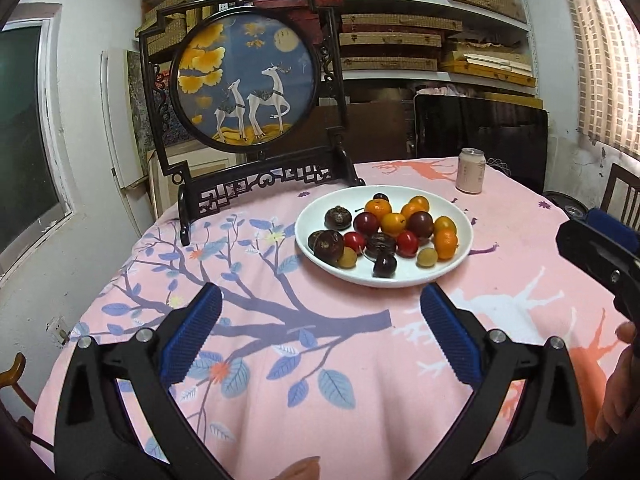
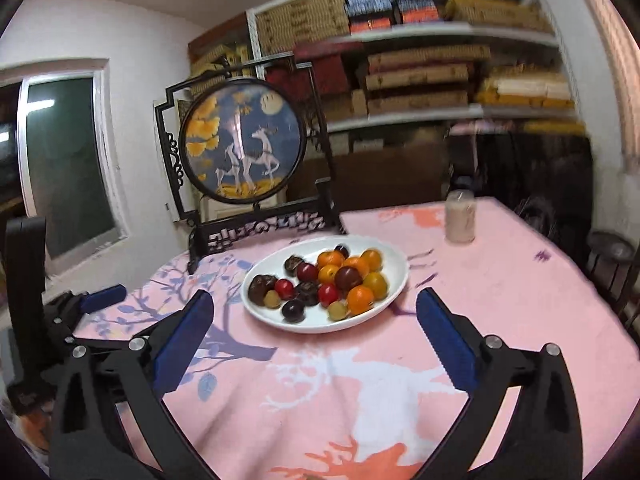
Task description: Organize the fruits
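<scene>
Fruits (image 1: 384, 236) lie heaped together on a white plate (image 1: 460, 256) on the pink cloth (image 1: 280, 360); oranges, red, dark and small yellow pieces are mixed and touching. No fruit lies off the plate in either view. This fits either fruit gathered onto the plate or a mixed pile awaiting sorting; the pictures do not settle which.

Left gripper (image 1: 320, 312): jaws spread wide, nothing between them, held above the cloth on the near side of the plate. Right gripper (image 2: 314, 316): jaws likewise spread and bare, aimed at the plate's near rim.

Handling guidance, as a judgement: the fruits are small, round and smooth; they will likely roll if nudged. Approach one piece from above with the jaws astride it; close gently on its widest part; favour pieces at the pile's edge, such as the dark one (image 1: 385, 266) near the front rim, over those wedged mid-pile. The plate is shallow; a sideways push could send neighbours over the rim.

Limits of view: no second dish or sorting place is visible; the right wrist view is blurred, so the can (image 2: 460, 218) and shelves (image 2: 420, 80) lack detail; the fruit kinds cannot be told with certainty; the framed deer screen (image 1: 244, 84) hides the cloth behind it.
</scene>
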Motion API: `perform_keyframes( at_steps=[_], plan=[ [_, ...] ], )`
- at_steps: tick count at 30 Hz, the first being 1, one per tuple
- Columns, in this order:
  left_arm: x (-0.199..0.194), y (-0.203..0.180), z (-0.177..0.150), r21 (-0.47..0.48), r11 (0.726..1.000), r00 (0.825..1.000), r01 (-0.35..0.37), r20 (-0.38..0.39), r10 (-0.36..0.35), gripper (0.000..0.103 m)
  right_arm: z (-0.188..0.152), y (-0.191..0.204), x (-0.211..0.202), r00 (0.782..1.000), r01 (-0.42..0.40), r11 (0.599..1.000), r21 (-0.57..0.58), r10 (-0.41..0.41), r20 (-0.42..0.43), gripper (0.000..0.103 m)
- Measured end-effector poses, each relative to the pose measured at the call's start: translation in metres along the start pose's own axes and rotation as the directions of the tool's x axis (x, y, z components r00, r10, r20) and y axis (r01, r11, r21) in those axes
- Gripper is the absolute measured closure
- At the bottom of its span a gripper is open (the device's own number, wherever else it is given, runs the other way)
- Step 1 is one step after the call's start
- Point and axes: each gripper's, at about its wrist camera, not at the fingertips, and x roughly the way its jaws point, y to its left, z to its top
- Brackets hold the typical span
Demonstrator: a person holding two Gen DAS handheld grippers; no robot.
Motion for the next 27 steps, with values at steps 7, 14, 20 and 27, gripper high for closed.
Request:
perform_keyframes(
  at_steps=[7, 14, 20, 27],
  plan=[
    [0.017, -0.001, -0.02, -0.013, 1.0, 0.995, -0.009, -0.1, 0.008, 0.002, -0.029, 0.017, 0.025, 0.979, 0.069, 0.985, -0.159, -0.098, -0.182, 0.001],
    [0.054, -0.005, -0.03, -0.011, 1.0, 0.974, -0.016, -0.226, 0.013, 0.002, -0.042, 0.008, 0.051, 0.94, 0.091, 0.987, -0.13, -0.129, -0.317, 0.001],
    [0.075, -0.006, -0.034, -0.012, 1.0, 0.959, -0.012, -0.283, 0.008, 0.002, -0.046, -0.006, 0.078, 0.903, 0.107, 0.992, -0.061, -0.123, -0.411, 0.001],
    [0.09, -0.014, -0.031, 0.01, 1.0, 0.956, 0.008, -0.293, -0.005, 0.002, -0.055, -0.024, 0.108, 0.852, 0.106, 0.994, 0.03, -0.075, -0.518, 0.001]
  ],
)
